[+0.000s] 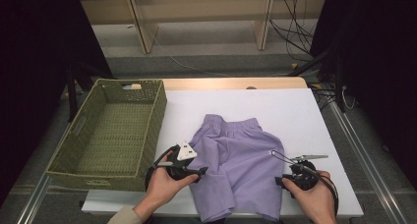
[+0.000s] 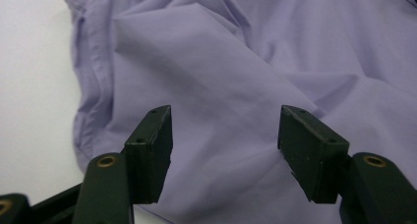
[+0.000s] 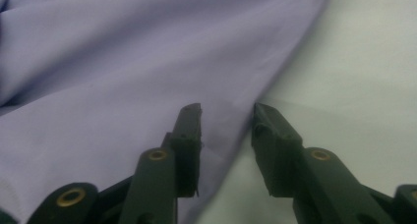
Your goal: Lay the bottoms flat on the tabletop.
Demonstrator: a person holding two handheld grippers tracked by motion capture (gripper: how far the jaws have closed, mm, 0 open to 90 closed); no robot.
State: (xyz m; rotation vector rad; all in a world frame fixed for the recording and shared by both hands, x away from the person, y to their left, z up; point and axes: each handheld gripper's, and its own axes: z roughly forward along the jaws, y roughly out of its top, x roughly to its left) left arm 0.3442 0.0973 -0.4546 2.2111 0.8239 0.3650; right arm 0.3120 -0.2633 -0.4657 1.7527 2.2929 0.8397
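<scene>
A green woven basket [image 1: 110, 133] is sitting at the left edge of the white bench [image 1: 295, 116], its near corner overhanging the bench front. Just right of it, the person's left hand [image 1: 164, 184] is holding the left gripper [image 1: 199, 172] at the left edge of a pair of lilac shorts [image 1: 236, 160]. In the left gripper view its jaws are standing well apart above the cloth, with nothing pressed between them, and a creased fold of the shorts [image 2: 246, 86] is lying beyond them.

The shorts are lying rumpled on the near middle of the bench, waistband away from the person, the leg hems reaching the front edge.

At the right, the right hand [image 1: 314, 197] is holding the right gripper [image 1: 280, 180] against the right side of the shorts. In the right gripper view its jaws are standing partly apart, straddling the edge of the shorts [image 3: 147, 76] where cloth meets bare bench [image 3: 354, 86]; whether the pads are touching the fabric is hard to tell in the blur.
</scene>
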